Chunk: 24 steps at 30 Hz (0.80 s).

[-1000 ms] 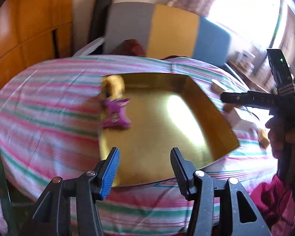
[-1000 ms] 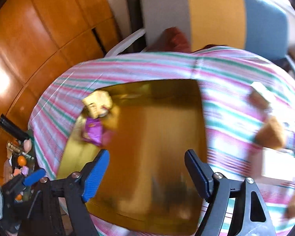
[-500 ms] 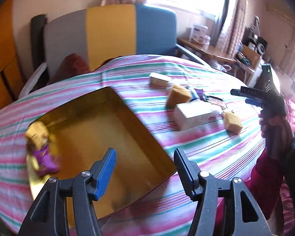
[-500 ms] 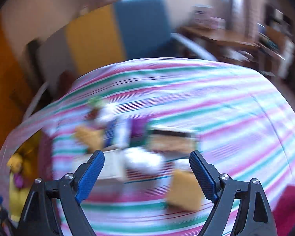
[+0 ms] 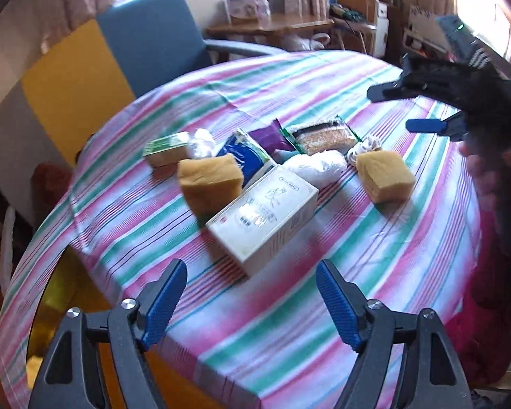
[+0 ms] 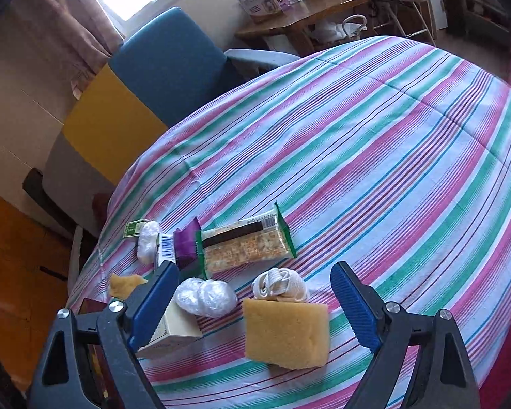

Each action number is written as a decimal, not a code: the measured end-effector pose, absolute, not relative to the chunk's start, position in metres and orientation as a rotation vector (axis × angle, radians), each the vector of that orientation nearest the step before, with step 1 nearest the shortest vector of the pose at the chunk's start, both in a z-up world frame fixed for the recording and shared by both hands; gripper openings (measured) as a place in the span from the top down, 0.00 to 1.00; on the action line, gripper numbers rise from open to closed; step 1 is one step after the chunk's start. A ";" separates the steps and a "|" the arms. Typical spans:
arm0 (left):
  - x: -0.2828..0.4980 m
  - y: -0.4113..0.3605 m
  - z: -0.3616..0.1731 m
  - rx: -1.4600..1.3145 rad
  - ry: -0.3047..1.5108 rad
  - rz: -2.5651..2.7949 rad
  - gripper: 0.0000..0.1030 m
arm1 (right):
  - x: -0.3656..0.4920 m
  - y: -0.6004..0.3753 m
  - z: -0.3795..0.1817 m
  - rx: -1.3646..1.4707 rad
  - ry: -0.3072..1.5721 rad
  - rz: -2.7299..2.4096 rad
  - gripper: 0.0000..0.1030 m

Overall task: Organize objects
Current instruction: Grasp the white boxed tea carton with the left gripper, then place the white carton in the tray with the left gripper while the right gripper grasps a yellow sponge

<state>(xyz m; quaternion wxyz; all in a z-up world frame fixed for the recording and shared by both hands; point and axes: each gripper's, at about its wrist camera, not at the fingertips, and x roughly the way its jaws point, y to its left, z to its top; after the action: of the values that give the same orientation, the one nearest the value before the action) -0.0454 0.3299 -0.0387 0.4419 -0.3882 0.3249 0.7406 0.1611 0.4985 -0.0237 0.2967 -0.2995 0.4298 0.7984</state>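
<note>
Both your left hand-held gripper [image 5: 250, 301] and right hand-held gripper [image 6: 255, 301] gape empty above the white box [image 5: 264, 216], sponges and packets.

Soft cloth, porous foam, glossy wrappers

Striped woven tablecloth [image 6: 374, 143]; rough sponge [image 6: 284, 332]; shiny plastic cracker pack [image 6: 245, 247]; smooth cardboard box [image 5: 264, 214].

1. We saw the white box [image 6: 173, 327] in the right wrist view partly hidden behind the left finger of the right tongs [image 6: 252, 301].
2. The left wrist view was blurred; print on its white box [image 5: 264, 218] was unreadable to us.
3. The gold tray [image 5: 47, 313] was cut off under the counter's striped cloth [image 5: 323, 78].
4. The purple packet [image 5: 269, 136] lay mostly covered by neighbouring packets.
</note>
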 end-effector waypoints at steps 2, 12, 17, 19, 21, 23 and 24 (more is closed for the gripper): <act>-0.052 0.340 -0.047 -0.974 0.838 1.812 0.20 | 0.163 0.498 -0.025 -0.793 1.163 2.124 0.09; -0.083 0.378 -0.076 -1.022 0.897 1.726 0.19 | 0.160 0.497 -0.031 -0.802 1.199 2.139 0.08; -0.089 0.389 -0.089 -1.089 0.854 1.685 0.22 | 0.159 0.498 -0.033 -0.803 1.207 2.141 0.07; -0.087 0.385 -0.090 -1.125 0.791 1.695 0.35 | 0.159 0.499 -0.033 -0.798 1.210 2.134 0.07; -0.080 0.375 -0.086 -1.153 0.720 1.717 0.44 | 0.162 0.502 -0.034 -0.787 1.210 2.120 0.07; -0.070 0.359 -0.084 -1.199 0.652 1.763 0.47 | 0.164 0.503 -0.034 -0.774 1.209 2.114 0.07; -0.063 0.350 -0.083 -1.221 0.618 1.778 0.47 | 0.164 0.504 -0.034 -0.772 1.207 2.112 0.07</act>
<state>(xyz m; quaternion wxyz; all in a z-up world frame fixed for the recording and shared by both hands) -0.0634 0.3504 -0.0833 0.4342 -0.4901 0.2484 0.7138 0.1640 0.5040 -0.0335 0.2904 -0.2895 0.4525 0.7919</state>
